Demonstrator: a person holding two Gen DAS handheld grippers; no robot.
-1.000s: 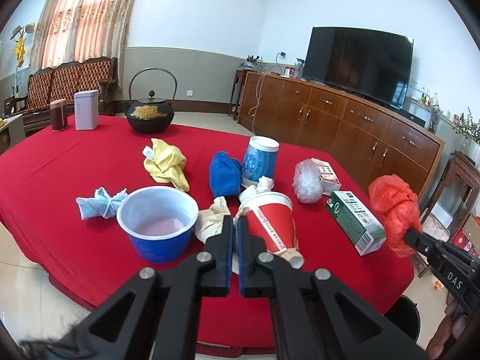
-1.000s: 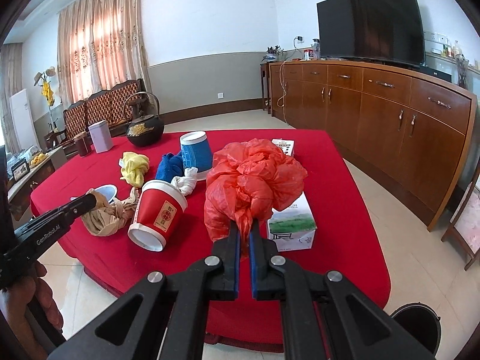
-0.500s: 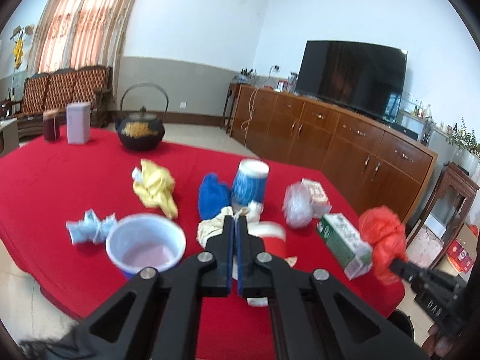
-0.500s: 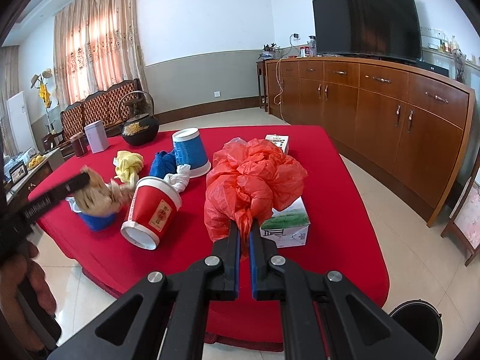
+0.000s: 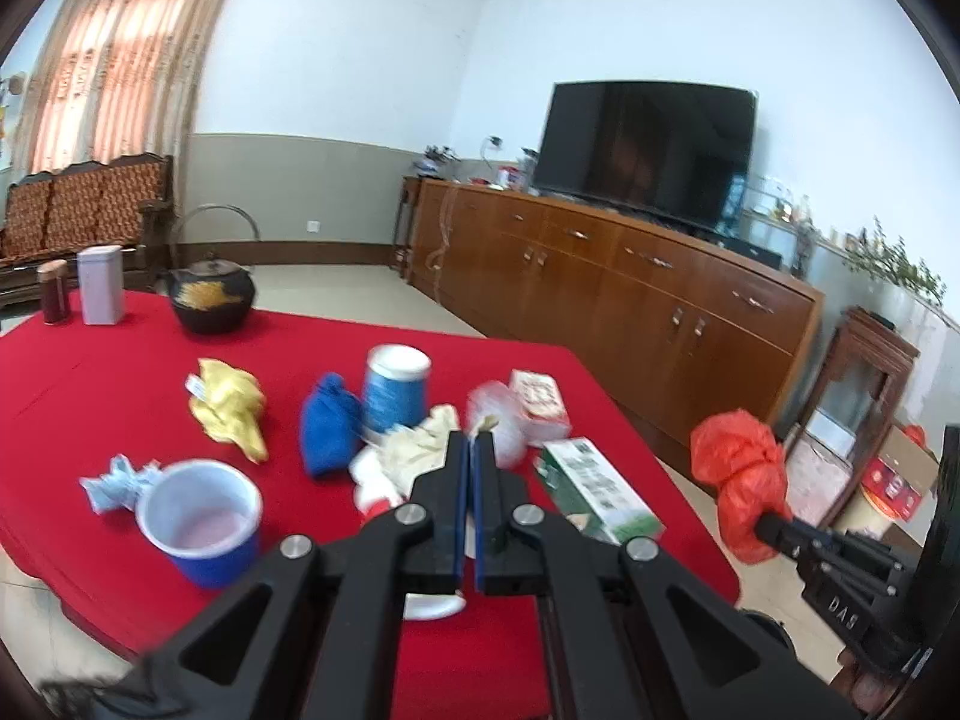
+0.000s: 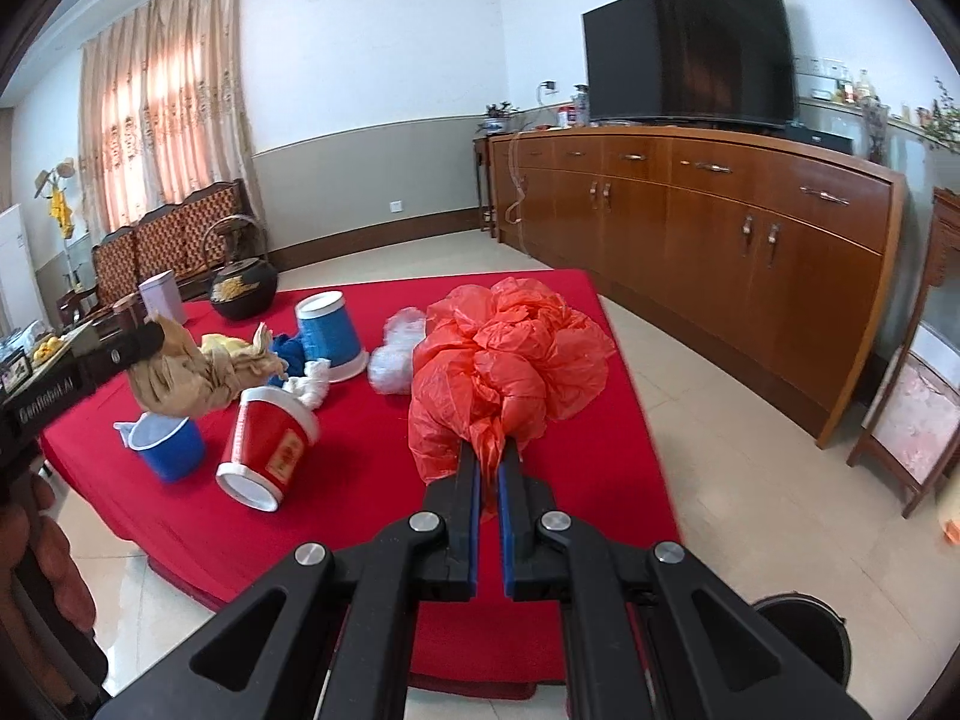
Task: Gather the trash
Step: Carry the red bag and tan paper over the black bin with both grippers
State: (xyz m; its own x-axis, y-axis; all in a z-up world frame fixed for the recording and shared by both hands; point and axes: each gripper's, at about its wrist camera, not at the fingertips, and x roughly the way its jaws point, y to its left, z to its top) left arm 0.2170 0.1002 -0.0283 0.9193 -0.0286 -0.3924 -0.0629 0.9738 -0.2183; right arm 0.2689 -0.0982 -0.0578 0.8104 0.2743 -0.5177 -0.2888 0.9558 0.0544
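My left gripper (image 5: 471,441) is shut on a crumpled beige paper wad (image 5: 414,450), lifted above the red table; the wad shows in the right wrist view (image 6: 186,375) at the left gripper's tip. My right gripper (image 6: 491,450) is shut on a crumpled orange plastic bag (image 6: 504,360), held over the table's right edge; the bag also shows in the left wrist view (image 5: 741,480). On the red tablecloth (image 5: 90,372) lie a tipped red paper cup (image 6: 270,450), a blue bowl (image 5: 201,525), a green carton (image 5: 594,489) and other wads.
An upturned blue cup (image 5: 393,390), blue cloth (image 5: 327,429), yellow wad (image 5: 231,414), light blue tissue (image 5: 114,483), clear plastic ball (image 6: 396,360), small box (image 5: 537,399) and black kettle (image 5: 210,294) are on the table. A black bin (image 6: 801,639) stands on the floor at lower right. A wooden sideboard (image 6: 720,228) lines the wall.
My left gripper has lifted the beige paper wad up off the table, away from the red cup. The right gripper with the orange bag has shifted slightly toward the table's right edge.
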